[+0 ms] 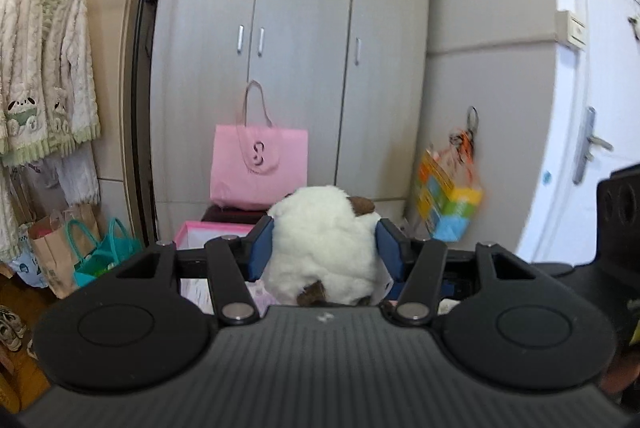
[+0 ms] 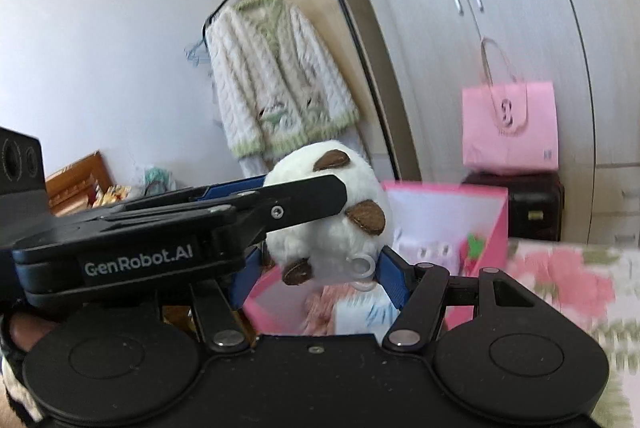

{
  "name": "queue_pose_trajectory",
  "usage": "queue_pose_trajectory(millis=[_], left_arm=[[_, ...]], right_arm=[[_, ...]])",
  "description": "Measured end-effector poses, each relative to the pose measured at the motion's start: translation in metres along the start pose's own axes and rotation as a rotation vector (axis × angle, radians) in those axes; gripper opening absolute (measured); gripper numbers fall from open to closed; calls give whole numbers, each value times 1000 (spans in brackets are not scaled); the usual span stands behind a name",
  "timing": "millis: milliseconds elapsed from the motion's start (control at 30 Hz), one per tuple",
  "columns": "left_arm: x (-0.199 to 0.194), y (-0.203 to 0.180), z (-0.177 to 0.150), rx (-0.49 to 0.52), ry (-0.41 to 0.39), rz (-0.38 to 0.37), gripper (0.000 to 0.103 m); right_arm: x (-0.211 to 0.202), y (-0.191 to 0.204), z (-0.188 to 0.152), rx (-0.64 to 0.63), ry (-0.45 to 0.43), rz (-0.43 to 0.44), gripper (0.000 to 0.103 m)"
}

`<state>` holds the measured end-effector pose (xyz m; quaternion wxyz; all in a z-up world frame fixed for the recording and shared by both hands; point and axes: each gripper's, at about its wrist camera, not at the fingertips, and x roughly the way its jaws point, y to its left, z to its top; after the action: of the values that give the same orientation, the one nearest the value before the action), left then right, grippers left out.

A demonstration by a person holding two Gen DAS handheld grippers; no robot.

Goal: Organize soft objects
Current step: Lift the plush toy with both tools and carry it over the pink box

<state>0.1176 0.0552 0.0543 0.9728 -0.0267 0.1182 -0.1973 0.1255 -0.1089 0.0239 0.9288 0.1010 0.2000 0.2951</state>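
left wrist view, plush toy (image 1: pixel 324 248) clamped between both claws, above pink box (image 2: pixel 496 228) rim

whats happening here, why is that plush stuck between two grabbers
A person holds a pair of tongs in each hand, and both pairs are clamped on one white plush with brown patches. The left tongs squeeze its sides; the right tongs grip it too, lower down. The plush hangs in the air above an open pink box that already holds other soft things, in front of a grey wardrobe.

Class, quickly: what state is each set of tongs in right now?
Left tongs: closed on the fluffy white plush toy with brown patches.
Right tongs: closed on the same toy.
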Motion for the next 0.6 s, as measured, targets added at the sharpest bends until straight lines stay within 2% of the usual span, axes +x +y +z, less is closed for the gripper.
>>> queue_pose_trajectory(millis=[200, 267, 433, 600], left_arm=[[50, 16, 2, -46, 19, 12, 55], [67, 24, -1, -34, 38, 12, 55], [102, 58, -6, -112, 141, 21, 55], [120, 79, -12, -155, 204, 47, 55]], right_arm=[[34, -35, 14, 33, 6, -5, 69], [49, -46, 17, 28, 33, -3, 69], [91, -67, 19, 57, 136, 3, 69], [120, -76, 20, 56, 200, 29, 69]])
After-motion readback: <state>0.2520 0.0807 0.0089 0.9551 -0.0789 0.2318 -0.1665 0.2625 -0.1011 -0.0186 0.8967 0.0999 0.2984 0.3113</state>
